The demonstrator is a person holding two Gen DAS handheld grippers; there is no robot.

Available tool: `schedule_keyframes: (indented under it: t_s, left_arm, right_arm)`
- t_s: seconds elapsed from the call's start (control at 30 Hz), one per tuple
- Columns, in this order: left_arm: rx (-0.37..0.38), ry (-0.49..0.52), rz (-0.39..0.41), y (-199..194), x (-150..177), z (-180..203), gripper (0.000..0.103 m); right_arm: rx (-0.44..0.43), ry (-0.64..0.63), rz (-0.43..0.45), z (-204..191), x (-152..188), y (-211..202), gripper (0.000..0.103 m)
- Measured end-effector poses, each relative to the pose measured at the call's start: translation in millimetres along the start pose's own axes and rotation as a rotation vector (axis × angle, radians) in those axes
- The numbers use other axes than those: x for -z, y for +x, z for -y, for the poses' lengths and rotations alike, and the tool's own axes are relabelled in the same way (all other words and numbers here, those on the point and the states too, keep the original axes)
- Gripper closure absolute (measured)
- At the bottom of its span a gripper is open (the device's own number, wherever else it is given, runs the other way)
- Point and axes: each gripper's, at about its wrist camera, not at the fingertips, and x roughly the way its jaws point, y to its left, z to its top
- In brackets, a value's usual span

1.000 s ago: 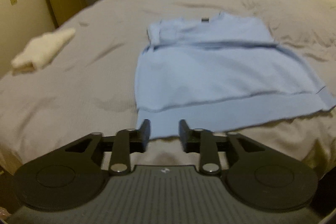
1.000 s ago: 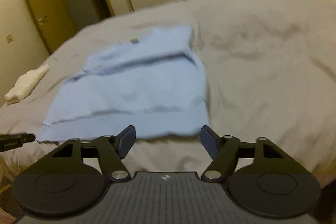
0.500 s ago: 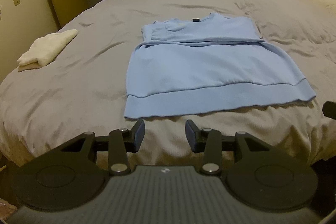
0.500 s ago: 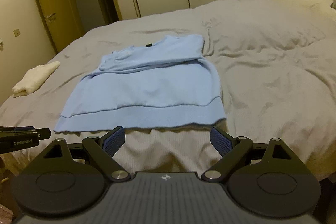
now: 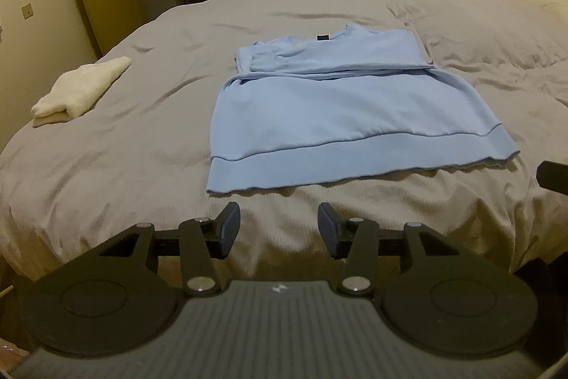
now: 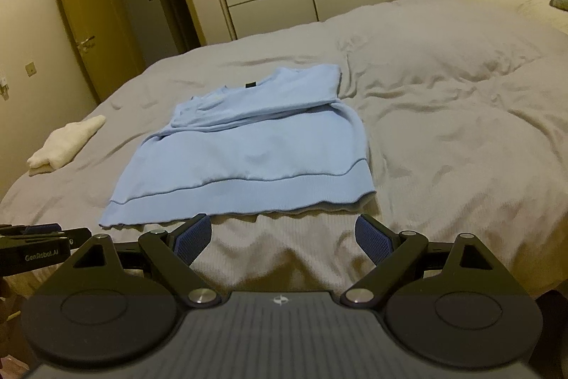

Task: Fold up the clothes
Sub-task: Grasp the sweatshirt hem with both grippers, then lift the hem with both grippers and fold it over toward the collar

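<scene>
In my left view the towel (image 5: 80, 87) lies folded at the middle left of the frame, well apart from the sweater (image 5: 340, 116), which is spread at the centre on the grey bed (image 5: 124, 158). The sleeves look already folded across the chest, collar at the upper centre, ribbed hem nearest me. My left gripper (image 5: 278, 228) hangs low in the frame just short of the hem's left corner, jaws apart, nothing between them. My right gripper (image 6: 282, 235) sits just below the hem in its own view, jaws wide apart and empty; its tip shows at the right edge of the left view.

I judge the sweater to be a soft, light knit: limp, no stiffness, likely to sag and drag on the duvet if I lift one corner alone. The ribbed hem is thicker and should give the pads the surest bite, so I would take the two hem corners, left corner with the left gripper, right corner with the right, and carry them toward the collar together.

Against half a second ago, the sweater lies the same, the left jaws have spread wider, and both views have barely shifted; a full second back both views were blurred and the sweater sat closer to the jaws
</scene>
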Motion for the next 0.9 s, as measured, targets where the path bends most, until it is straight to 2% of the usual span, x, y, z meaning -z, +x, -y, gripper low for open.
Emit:
schedule_keyframes:
  t_s: [0.17,0.3,0.37,0.43,0.57,0.73,0.83,0.9]
  left_arm:
    - [0.018,-0.004,0.01,3,0,-1,0.059]
    - [0.025,0.05,0.057,22,8,-10,0.061]
    - [-0.012,0.129,0.091,38,13,-12,0.062]
    - [-0.059,0.229,0.124,57,20,-14,0.066]
    - [-0.137,0.431,0.14,95,33,-17,0.068]
    - [-0.185,0.751,0.158,130,53,-11,0.068]
    - [-0.215,0.913,0.192,144,64,-6,0.067]
    - [-0.237,0.985,0.212,154,65,-5,0.067]
  right_arm:
    - [-0.02,-0.003,0.047,1,0,-4,0.013]
    - [-0.034,-0.063,0.148,6,-2,-7,0.013]
    - [-0.009,-0.136,0.176,9,-1,0,0.013]
    - [0.037,-0.234,0.159,11,1,17,0.013]
    - [0.127,-0.415,0.105,19,11,60,0.014]
    - [0.188,-0.665,0.038,22,23,104,0.014]
    - [0.222,-0.82,0.012,20,33,125,0.015]
    - [0.229,-0.907,0.005,16,39,136,0.015]
